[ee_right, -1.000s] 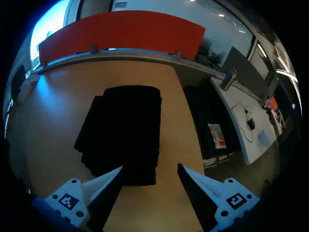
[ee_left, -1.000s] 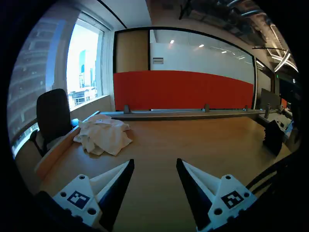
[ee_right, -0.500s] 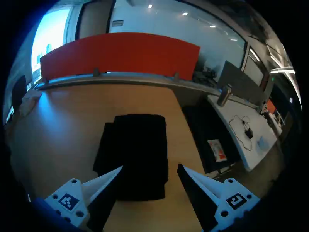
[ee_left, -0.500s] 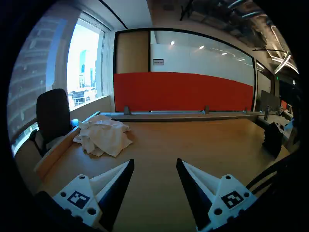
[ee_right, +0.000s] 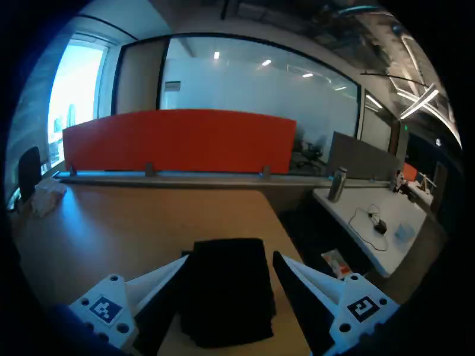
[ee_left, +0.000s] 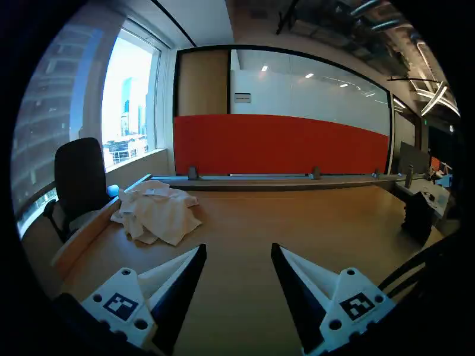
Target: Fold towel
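Two tools, both spread wide and both empty. The left tool (ee_left: 237,246) hovers over bare counter (ee_left: 309,219), fingers parted with nothing between them and touching nothing. Far off to its left, near the counter's edge and beside the black chair (ee_left: 80,178), lies the cream towel (ee_left: 155,210) in a crumpled heap, well apart from the tool.

In the right gripper view, the right tool (ee_right: 230,256) sits just above a black folded stack (ee_right: 225,291) at the near right of the counter. The stack shows between the parted fingers, but neither finger presses on it, and whether they brush the cloth I cannot tell. The cream heap shows here too, small at the far left.

My read: the black stack looks finished, neat and squared, so this is the pause between jobs. The next move calls for carrying both tools across to the cream towel, picking out an edge or corner in that tangle, and dragging it flat before any fold.
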Demonstrator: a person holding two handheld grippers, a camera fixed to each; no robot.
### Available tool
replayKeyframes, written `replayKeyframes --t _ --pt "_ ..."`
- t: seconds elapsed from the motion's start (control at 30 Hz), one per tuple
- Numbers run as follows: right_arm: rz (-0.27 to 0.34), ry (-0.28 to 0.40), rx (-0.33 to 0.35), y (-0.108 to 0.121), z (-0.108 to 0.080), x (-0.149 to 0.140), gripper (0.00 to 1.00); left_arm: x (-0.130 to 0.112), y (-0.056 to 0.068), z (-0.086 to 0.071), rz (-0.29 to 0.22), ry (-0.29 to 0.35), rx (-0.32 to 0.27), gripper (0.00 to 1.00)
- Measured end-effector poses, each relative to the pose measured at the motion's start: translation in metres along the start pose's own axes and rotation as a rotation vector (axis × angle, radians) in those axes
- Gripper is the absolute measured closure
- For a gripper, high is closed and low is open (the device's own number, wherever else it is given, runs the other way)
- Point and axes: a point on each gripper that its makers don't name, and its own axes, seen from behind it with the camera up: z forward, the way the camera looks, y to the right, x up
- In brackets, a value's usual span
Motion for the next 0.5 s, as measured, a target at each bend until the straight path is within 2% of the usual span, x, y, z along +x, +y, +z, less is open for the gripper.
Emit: replayKeyframes --t 0.2,0.37,0.5 --pt "0.016 0.108 -0.018 -0.004 -0.002 0.026 0.01 0.000 0.002 0.001 -0.002 -0.005 -0.001 0.20" --pt "0.032 0.139 -0.038 -0.006 -0.002 0.035 0.01 -0.002 0.004 0.003 -0.009 -0.009 -0.002 0.20" --pt "0.022 0.166 -0.052 -0.010 -0.002 0.042 0.01 0.000 0.005 0.005 -0.012 -0.008 -0.002 0.20"
